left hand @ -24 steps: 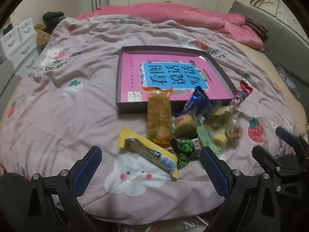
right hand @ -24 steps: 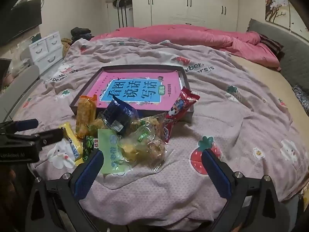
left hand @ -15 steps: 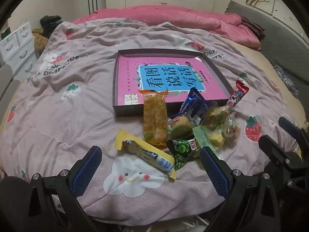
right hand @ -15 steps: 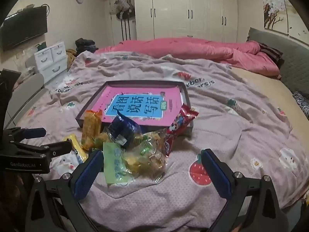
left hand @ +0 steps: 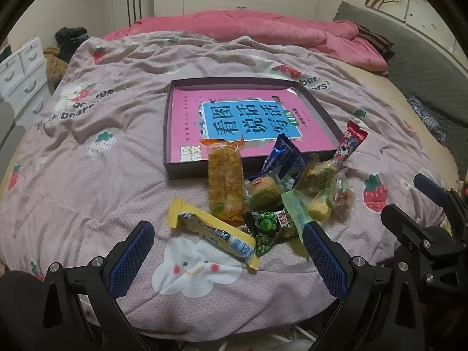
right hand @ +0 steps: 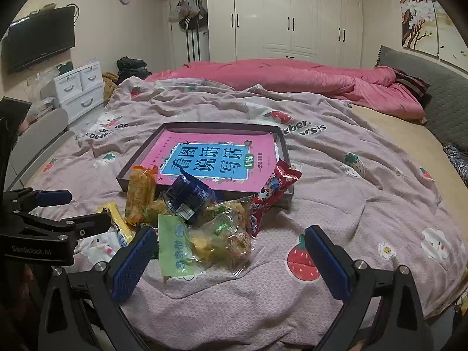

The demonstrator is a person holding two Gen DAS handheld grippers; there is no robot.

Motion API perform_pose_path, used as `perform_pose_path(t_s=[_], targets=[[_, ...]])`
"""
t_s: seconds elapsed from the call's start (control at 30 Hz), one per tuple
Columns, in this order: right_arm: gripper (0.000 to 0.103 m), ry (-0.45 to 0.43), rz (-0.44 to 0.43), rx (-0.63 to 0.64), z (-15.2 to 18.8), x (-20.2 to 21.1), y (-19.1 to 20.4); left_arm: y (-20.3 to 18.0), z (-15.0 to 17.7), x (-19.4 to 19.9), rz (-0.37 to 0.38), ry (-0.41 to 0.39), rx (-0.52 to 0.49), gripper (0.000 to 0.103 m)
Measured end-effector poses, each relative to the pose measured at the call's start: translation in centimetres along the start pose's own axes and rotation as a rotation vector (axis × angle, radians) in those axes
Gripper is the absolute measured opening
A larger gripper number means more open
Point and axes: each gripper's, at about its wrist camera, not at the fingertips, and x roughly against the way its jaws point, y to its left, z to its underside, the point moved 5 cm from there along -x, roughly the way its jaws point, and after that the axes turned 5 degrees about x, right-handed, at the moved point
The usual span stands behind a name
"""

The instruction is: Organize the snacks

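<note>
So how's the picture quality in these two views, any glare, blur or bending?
Left wrist view: sharp, dim warm indoor light, strong fisheye bending with black corners, slight sheen on the pink book in the tray. Right wrist view: equally sharp, wardrobe doors bowed and glossy with reflections, snack wrappers glinting a little.

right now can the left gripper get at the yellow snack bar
Probably yes. The left gripper is open and empty, and the yellow snack bar lies flat on the blanket just ahead of it, at the pile's near edge with nothing on it.
</note>
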Motion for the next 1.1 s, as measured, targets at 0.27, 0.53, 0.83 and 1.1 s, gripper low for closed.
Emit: perform_pose_path(t_s=[0.27, 0.53, 0.83, 1.1], targets=[[0.102, -0.001, 0.001, 0.0, 0.01, 0.04, 0.01, -0.12, 0.01, 0.0, 0.003, -0.002, -0.003, 0.101], [0.102, 0.005, 0.005, -0.002, 0.06, -0.06, -0.21, -0.26, 0.07, -0.11, 0.005, 0.001, -0.005, 0.101], [0.102, 0.009, 0.013, -0.005, 0.04, -0.17, -0.39, -0.28, 0.09, -0.12, 0.006, 0.002, -0.006, 0.101], [0.101, 0.006, 0.018, -0.003, 0.03, 0.02, -0.49, -0.39, 0.15, -0.13, 0.01, 0.001, -0.008, 0.101]])
